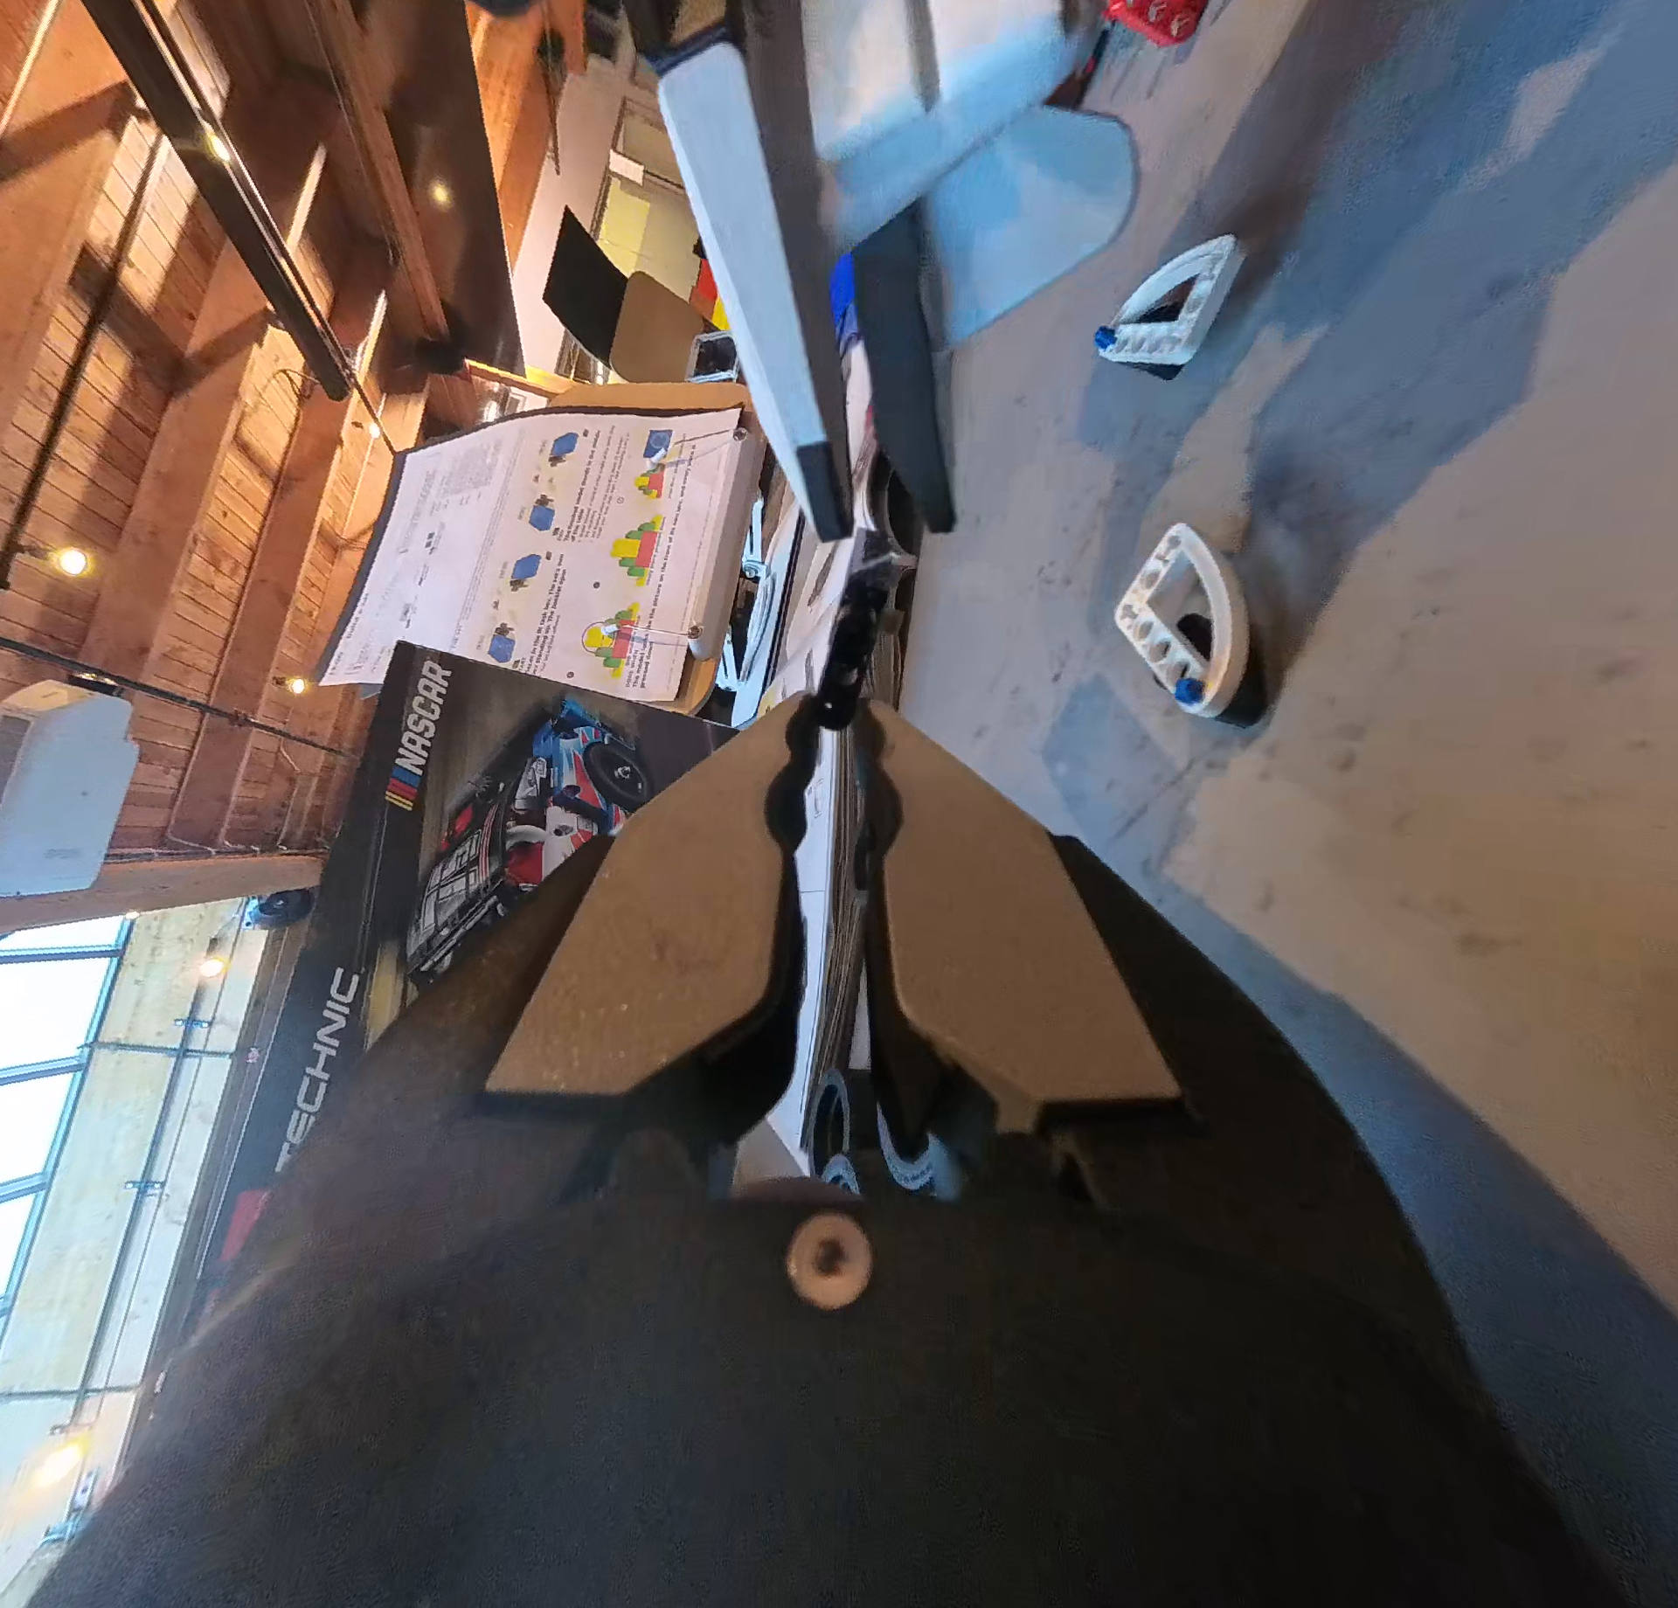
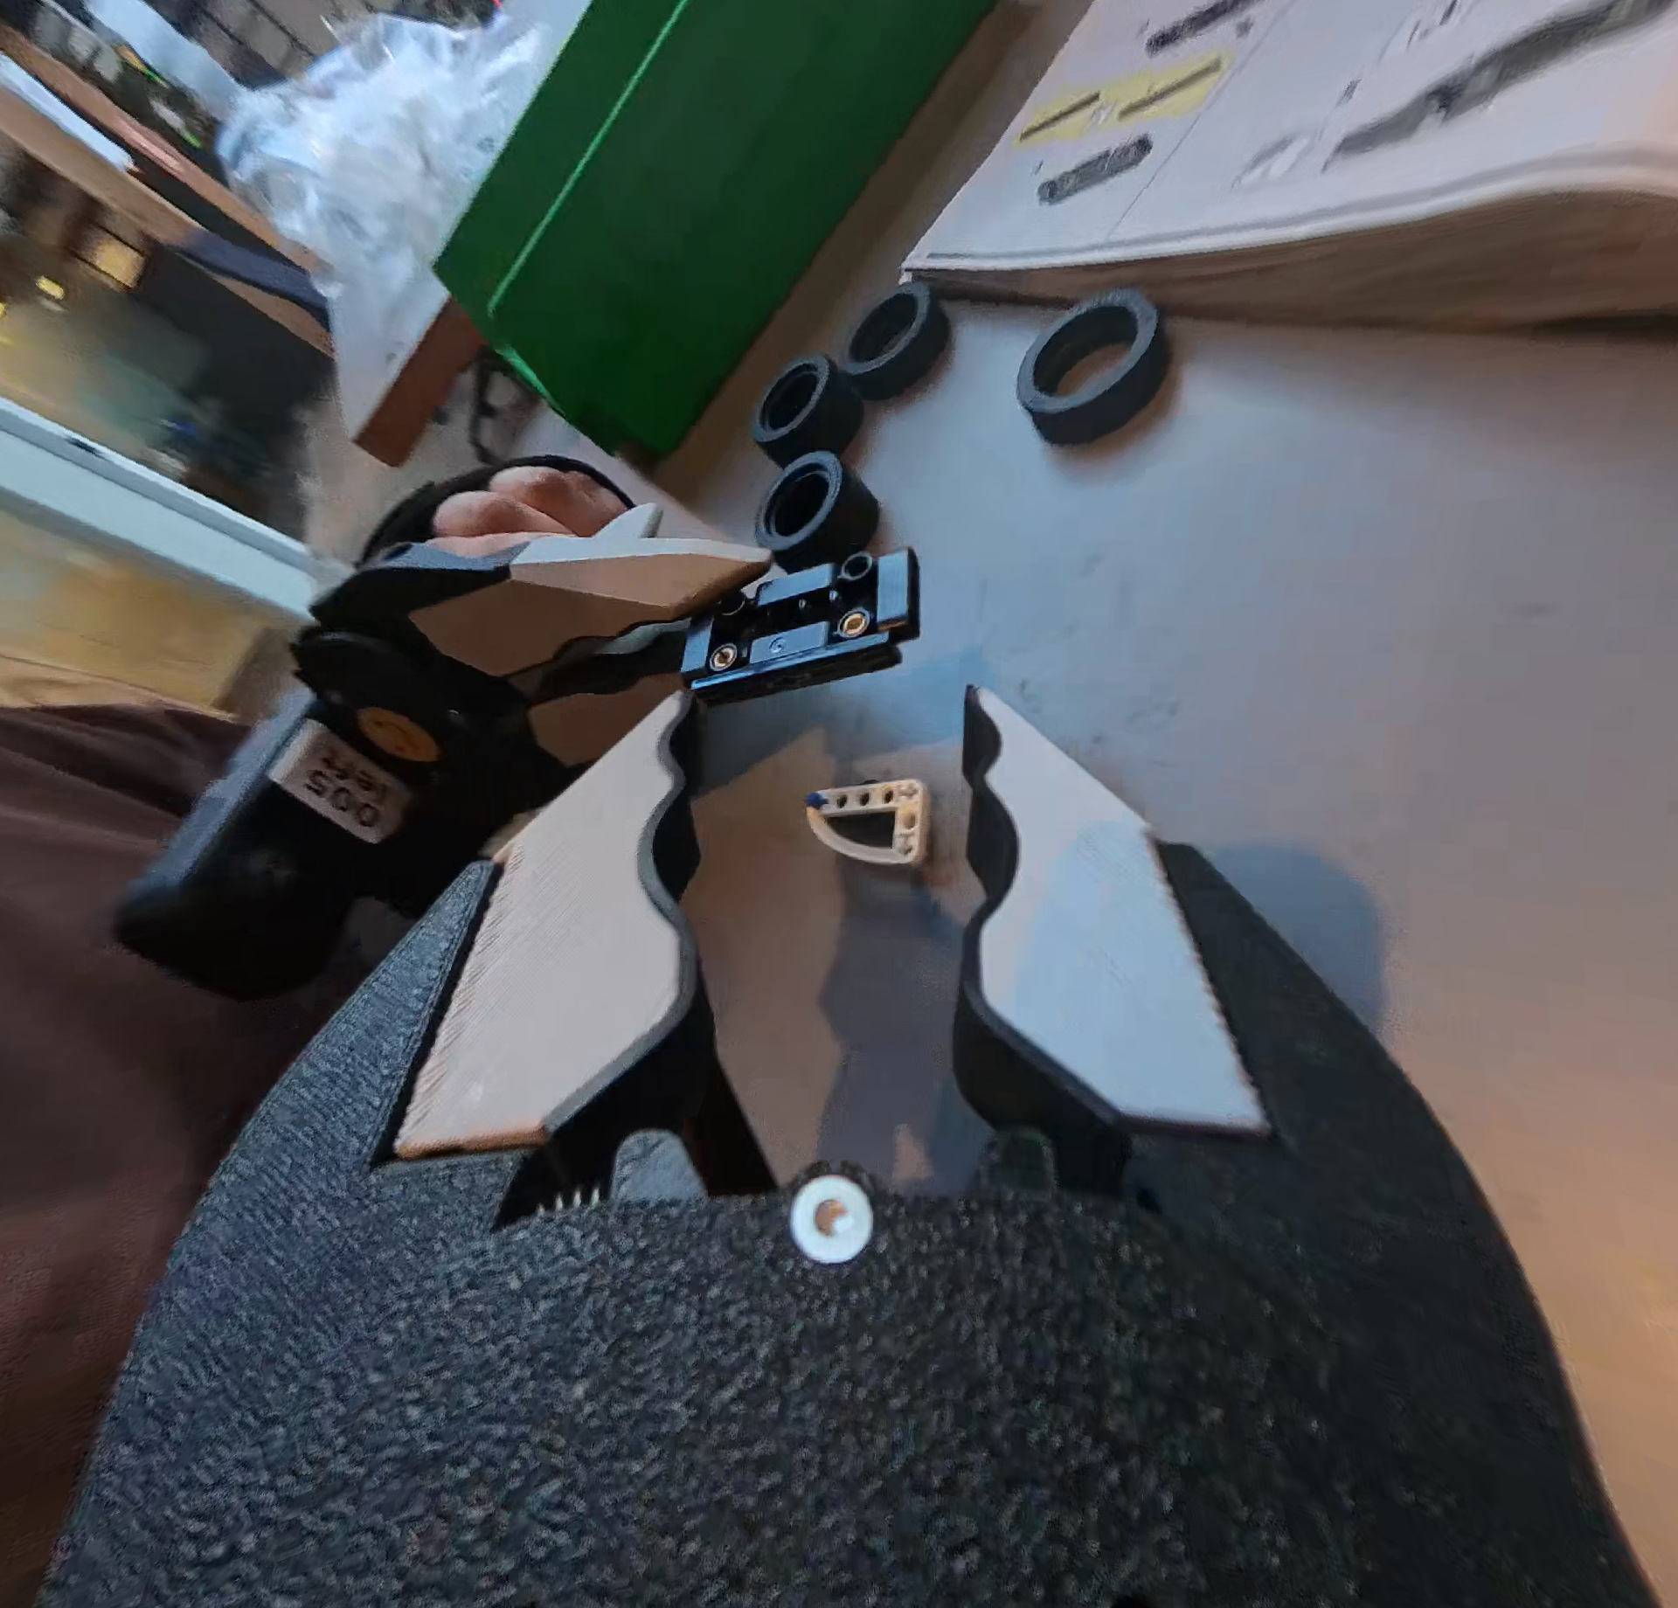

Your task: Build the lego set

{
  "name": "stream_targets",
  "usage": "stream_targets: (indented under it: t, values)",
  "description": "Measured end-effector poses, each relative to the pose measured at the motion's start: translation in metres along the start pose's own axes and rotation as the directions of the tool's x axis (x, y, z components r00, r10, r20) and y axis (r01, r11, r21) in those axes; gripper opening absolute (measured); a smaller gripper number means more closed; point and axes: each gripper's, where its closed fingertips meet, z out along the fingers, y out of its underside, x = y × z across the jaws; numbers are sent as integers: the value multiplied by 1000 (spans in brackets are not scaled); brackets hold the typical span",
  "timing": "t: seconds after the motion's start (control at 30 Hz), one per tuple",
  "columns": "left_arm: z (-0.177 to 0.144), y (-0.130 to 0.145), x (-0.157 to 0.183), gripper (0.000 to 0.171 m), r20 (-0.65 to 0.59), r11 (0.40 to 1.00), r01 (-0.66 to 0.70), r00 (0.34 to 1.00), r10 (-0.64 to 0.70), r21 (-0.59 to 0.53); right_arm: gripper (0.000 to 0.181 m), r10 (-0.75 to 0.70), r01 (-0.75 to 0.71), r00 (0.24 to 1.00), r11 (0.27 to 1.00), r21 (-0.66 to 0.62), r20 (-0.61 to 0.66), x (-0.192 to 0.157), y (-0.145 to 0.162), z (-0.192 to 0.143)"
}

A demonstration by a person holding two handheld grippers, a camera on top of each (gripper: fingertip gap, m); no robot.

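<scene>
We had the left claw (image 2: 726,629) clamped on one end of the flat black pinned lego assembly (image 2: 804,625), holding it in the air above the pale grey counter (image 2: 1362,656). The right claw (image 2: 826,729) hung empty with its jaws wide apart, just below that assembly. Beyond the right claw's tips lay the white quarter-curve lego panel (image 2: 873,818), flat on the counter; four black rubber tyres (image 2: 815,504) sat beyond the assembly. We judged the panel pick-up was in hand: the next move called for lowering, straddling the panel's thin edges, and closing gently.
</scene>
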Motion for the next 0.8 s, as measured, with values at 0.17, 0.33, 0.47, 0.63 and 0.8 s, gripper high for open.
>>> stream_targets:
  t: [0.17, 0.33, 0.47, 0.63, 0.8]
  values:
    - [0, 0, -2, 5, 4, 1000, 24, 1000, -24, 7, 60, -219, 224, 970, 974, 38, -106, 1, -11, -2]
    - [0, 3, -3, 5, 6, 1000, 25, 1000, -25, -6, 60, -285, 291, 953, 956, 44, -105, 0, -12, 6]
    - [1, 4, -5, 5, 15, 999, 39, 999, -39, -12, 61, -222, 226, 973, 972, 66, -56, 1, -14, 6]
    - [1, 6, -12, 5, 53, 999, 38, 998, -37, -24, 61, -24, 12, 994, 994, 105, 111, -3, -20, 2]
    - [-2, 2, -19, 5, 113, 1000, -11, 994, 14, -24, 46, 241, -308, 869, 947, 90, 432, -21, -35, -1]
